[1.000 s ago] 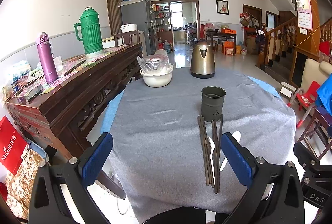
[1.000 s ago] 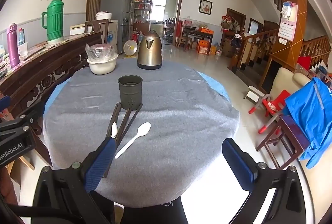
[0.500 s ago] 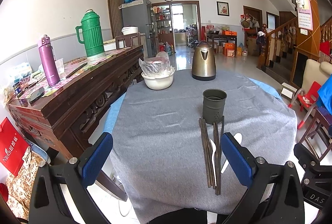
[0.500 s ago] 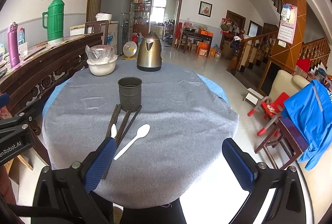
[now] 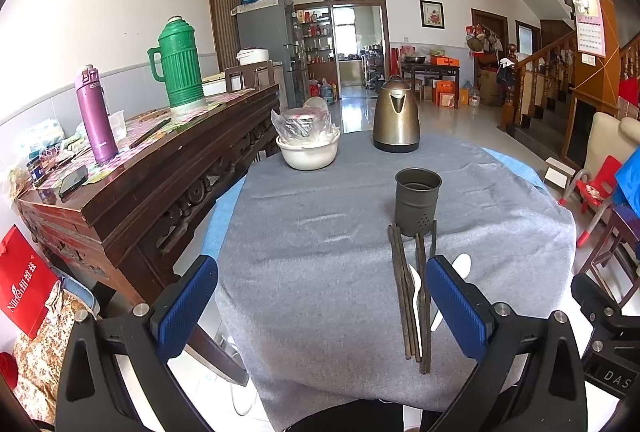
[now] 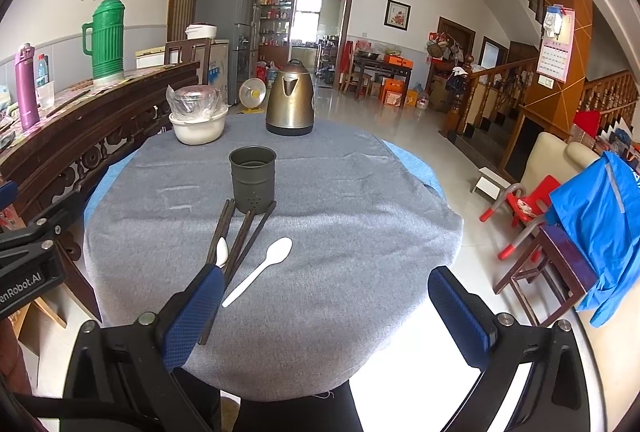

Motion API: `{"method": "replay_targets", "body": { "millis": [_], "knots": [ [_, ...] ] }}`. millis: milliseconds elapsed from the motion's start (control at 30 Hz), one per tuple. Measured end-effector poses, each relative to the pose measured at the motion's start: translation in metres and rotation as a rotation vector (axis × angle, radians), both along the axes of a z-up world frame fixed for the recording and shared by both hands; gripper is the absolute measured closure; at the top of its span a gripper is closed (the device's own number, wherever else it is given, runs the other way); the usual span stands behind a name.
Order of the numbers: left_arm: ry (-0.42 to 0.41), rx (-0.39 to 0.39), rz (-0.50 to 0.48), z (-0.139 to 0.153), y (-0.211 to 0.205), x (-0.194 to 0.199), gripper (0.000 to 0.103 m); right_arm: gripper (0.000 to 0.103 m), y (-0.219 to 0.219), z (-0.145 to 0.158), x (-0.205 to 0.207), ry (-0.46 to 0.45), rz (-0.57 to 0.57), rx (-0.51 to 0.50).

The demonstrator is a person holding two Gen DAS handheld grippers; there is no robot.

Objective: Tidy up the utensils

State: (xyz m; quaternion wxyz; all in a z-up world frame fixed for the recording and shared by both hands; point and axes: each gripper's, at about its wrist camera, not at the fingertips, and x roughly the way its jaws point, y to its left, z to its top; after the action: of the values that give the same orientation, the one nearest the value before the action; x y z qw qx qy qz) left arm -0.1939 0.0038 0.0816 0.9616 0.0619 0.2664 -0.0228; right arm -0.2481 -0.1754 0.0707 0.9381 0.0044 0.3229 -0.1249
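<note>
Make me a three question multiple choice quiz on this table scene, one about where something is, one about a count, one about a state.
1. Where do the chopsticks lie?
A. inside the holder
B. on the cloth just in front of the holder
C. beside the kettle

2. How many white spoons are on the table?
A. one
B. two
C. four

3. The right gripper is:
A. open and empty
B. shut on a spoon
C. shut on chopsticks

Answers:
1 B, their far tips reach the base of the grey holder.
2 B, one spoon lies apart, another spoon among the chopsticks.
3 A, blue pads wide apart, nothing between.
</note>
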Motion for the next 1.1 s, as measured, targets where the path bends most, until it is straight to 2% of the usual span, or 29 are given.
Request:
{"method": "replay_targets", "body": {
  "millis": [533, 733, 833, 1000, 1100],
  "knots": [
    [0.008, 0.006, -0.008, -0.003, -0.001, -0.001, 0.000, 0.000, 0.001, -0.001, 0.002, 0.027, 0.001, -0.003],
    [0.008, 0.006, -0.008, -0.004, -0.001, -0.001, 0.000, 0.000, 0.000, -0.003, 0.000, 0.005, 0.003, 0.018],
    [0.012, 0.004, -0.009, -0.004, -0.001, 0.000, 0.000, 0.000, -0.004, -0.006, -0.003, -0.036, 0.005, 0.033],
    [0.032, 0.002, -0.011, -0.011, -0.001, 0.003, 0.000, 0.000, -0.012, -0.005, -0.003, -0.027, 0.014, 0.107],
    [0.052, 0.003, -0.007, -0.017, -0.001, 0.007, 0.000, 0.000, -0.014, -0.008, 0.002, -0.012, 0.019, 0.109]
  ]
}}
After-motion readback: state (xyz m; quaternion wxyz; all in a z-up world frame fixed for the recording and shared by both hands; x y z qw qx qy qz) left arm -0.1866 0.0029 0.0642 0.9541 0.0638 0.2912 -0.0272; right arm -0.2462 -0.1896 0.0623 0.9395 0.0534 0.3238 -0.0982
